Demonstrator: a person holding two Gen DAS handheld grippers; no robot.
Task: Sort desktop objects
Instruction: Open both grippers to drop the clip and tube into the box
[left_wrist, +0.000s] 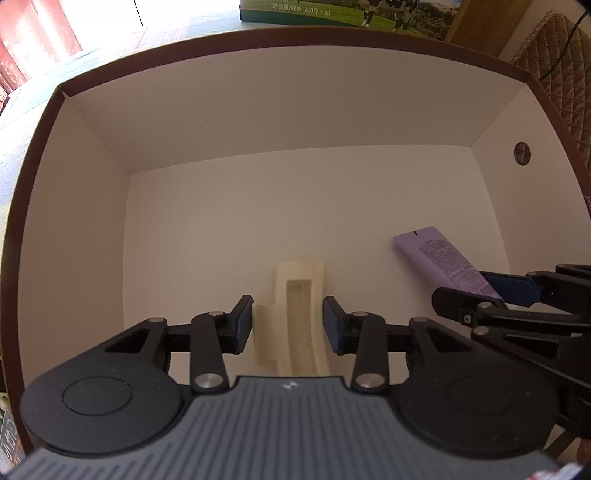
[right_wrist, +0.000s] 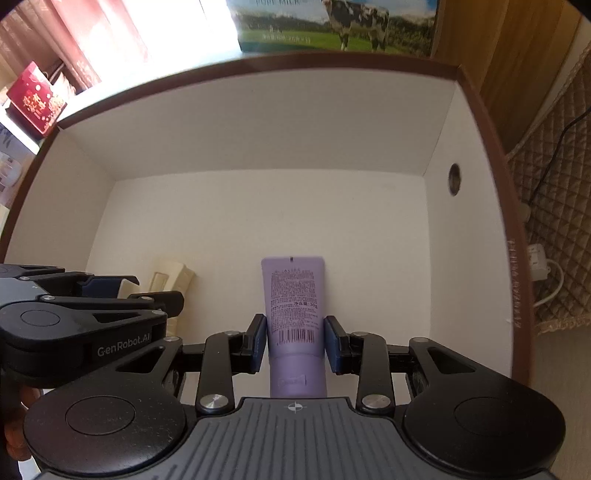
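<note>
L hand-held gripper (left_wrist: 288, 325) clamps cream plastic piece (left_wrist: 295, 314), R hand-held gripper (right_wrist: 294, 341) clamps purple tube (right_wrist: 293, 306); I hold both low inside white box (right_wrist: 258, 140), prob. for drop-off.

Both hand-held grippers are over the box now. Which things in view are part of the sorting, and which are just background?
In the job:
left hand-held gripper
cream plastic piece
right hand-held gripper
purple tube
white-lined box

Just lying about:
milk carton
red gift box
quilted cover
</note>
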